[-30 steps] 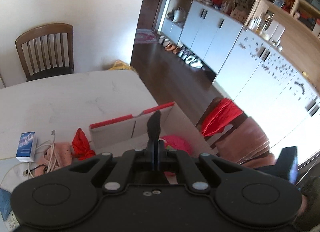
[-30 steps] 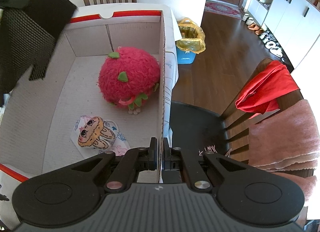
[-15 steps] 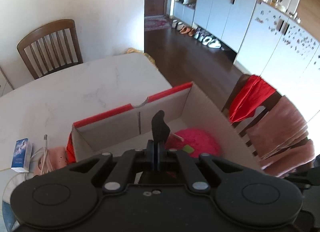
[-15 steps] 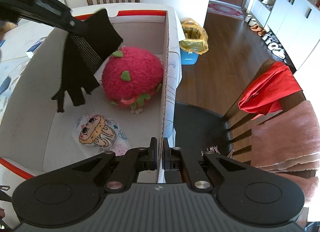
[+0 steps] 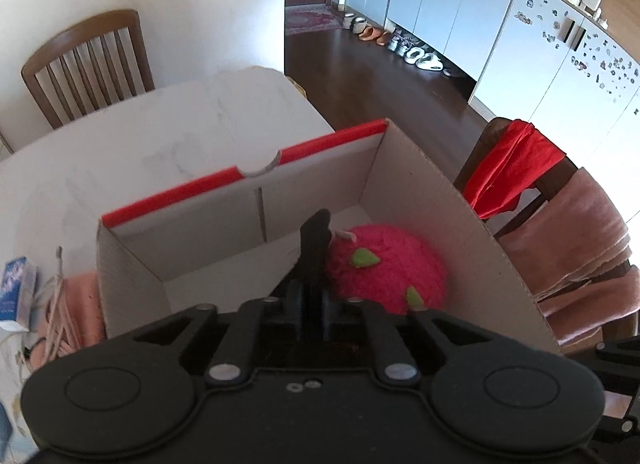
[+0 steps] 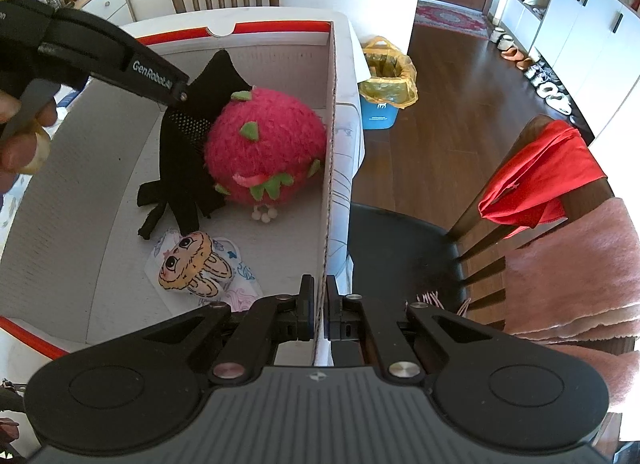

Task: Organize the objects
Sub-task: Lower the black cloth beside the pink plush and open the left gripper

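— Lower now than half a second ago, the left gripper (image 6: 182,94) has brought the black glove (image 6: 188,156) down inside the cardboard box (image 6: 280,38), so its fingers hang just above the box floor.

— And how is the glove held?

— Pinched by its cuff end; the jaws are closed tight on the fabric, with the glove draped against the left side of the strawberry plush (image 6: 266,154). In the left wrist view the glove (image 5: 316,240) stands up between the closed fingers, right beside the plush (image 5: 386,268).

— What about the right gripper (image 6: 319,314)?

— Its two fingers are clamped on the box's right side wall, one inside, one outside, with almost no gap.

— Anything else in the box?

— A cartoon bunny pouch (image 6: 200,268) lies flat on the floor, near the glove's dangling fingertips; whether they touch I cannot tell.

— Outside the box?

— It sits on a white marble table (image 5: 160,132). Left of it are a small blue-and-white carton (image 5: 16,288) and a white cable (image 5: 56,304) on a pink cloth (image 5: 86,304). A red garment (image 6: 536,176) hangs over the chair to the right.
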